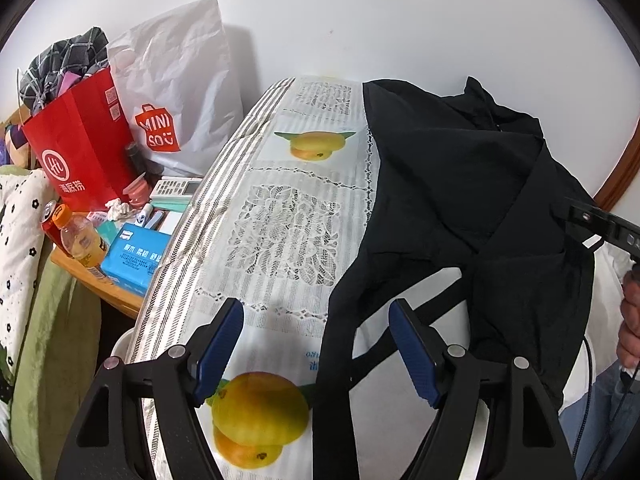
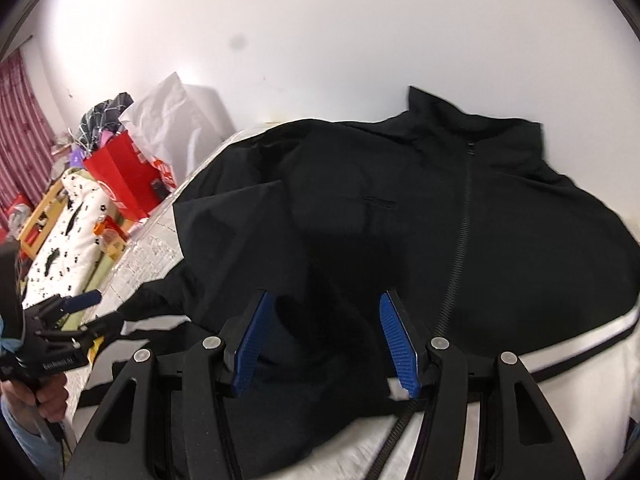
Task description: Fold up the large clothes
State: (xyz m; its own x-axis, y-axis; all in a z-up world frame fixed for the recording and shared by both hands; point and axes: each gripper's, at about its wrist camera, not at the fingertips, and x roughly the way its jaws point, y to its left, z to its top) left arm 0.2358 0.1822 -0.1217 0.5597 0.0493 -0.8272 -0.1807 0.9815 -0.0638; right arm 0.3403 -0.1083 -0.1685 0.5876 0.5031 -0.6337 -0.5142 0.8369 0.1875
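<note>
A black zip-up jacket [image 1: 460, 184] lies spread on a table with a lace and fruit-print cloth [image 1: 280, 216]. In the right wrist view the jacket [image 2: 400, 216] lies front up, zipper [image 2: 460, 232] closed, collar at the far wall. A sleeve lies folded across its left half. My left gripper [image 1: 316, 320] is open and empty, above the jacket's lower left hem. My right gripper [image 2: 322, 320] is open and empty, just above the jacket's lower front. The left gripper also shows in the right wrist view [image 2: 86, 310], at the jacket's left edge.
A side table left of the main table holds a red paper bag [image 1: 80, 148], a white Miniso bag [image 1: 172, 92], a drink bottle [image 1: 80, 240], a blue tissue pack [image 1: 134, 256] and a remote [image 1: 174, 188]. A white wall stands behind. A flowered pillow [image 1: 20, 232] lies at far left.
</note>
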